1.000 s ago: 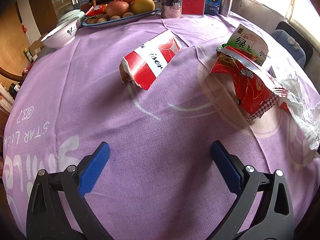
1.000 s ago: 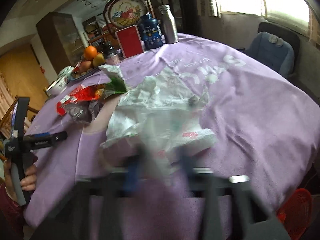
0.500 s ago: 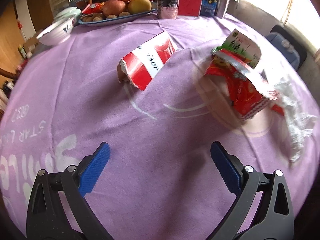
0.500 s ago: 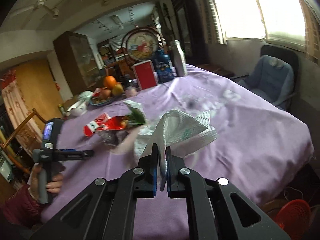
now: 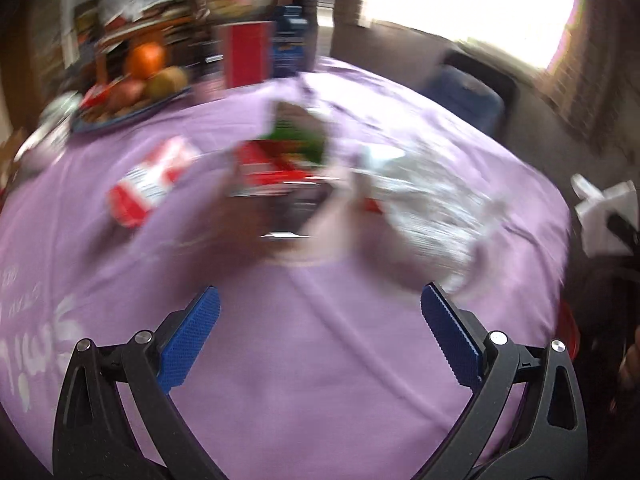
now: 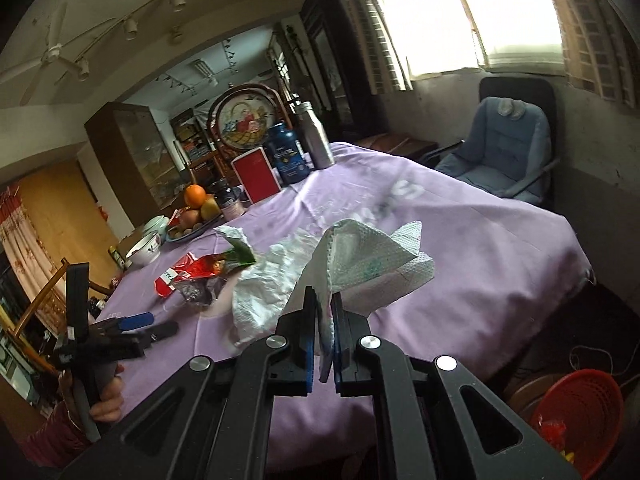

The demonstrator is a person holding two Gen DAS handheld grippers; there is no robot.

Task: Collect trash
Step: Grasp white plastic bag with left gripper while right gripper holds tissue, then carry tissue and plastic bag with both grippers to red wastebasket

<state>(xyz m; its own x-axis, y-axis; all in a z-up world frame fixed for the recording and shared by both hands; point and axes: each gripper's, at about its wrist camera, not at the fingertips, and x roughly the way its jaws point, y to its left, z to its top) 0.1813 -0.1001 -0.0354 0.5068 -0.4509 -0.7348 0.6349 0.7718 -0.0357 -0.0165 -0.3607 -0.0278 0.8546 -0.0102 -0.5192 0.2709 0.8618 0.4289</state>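
Your right gripper (image 6: 325, 312) was clamped on a white paper towel (image 6: 372, 256), the sheet pinched between its blue pads and lifted clear of the purple tablecloth (image 6: 480, 248), its folded corners fanning up and to the right above the jaws. Your left gripper (image 5: 320, 320) hung over the near side of the table with its jaws spread wide and nothing between them; in the right wrist view it showed at the far left, gripped by your hand (image 6: 106, 396).

More trash lay on the cloth beyond. A crumpled white plastic bag (image 6: 268, 284) sat just behind the lifted towel, and touching its left side was a torn red and green snack wrapper (image 6: 216, 270). Left of that wrapper lay a red and white carton (image 5: 150, 182) on its side, apart from it. The left wrist view was heavily blurred, so finer detail of these pieces could not be made out there.

At the far edge of the table stood a fruit tray (image 6: 192, 232) with an orange, a red box (image 6: 256, 176), a blue jar (image 6: 288, 158) and a metal bottle (image 6: 316, 136). A red basket (image 6: 576, 416) sat on the floor at lower right, below the table's edge.
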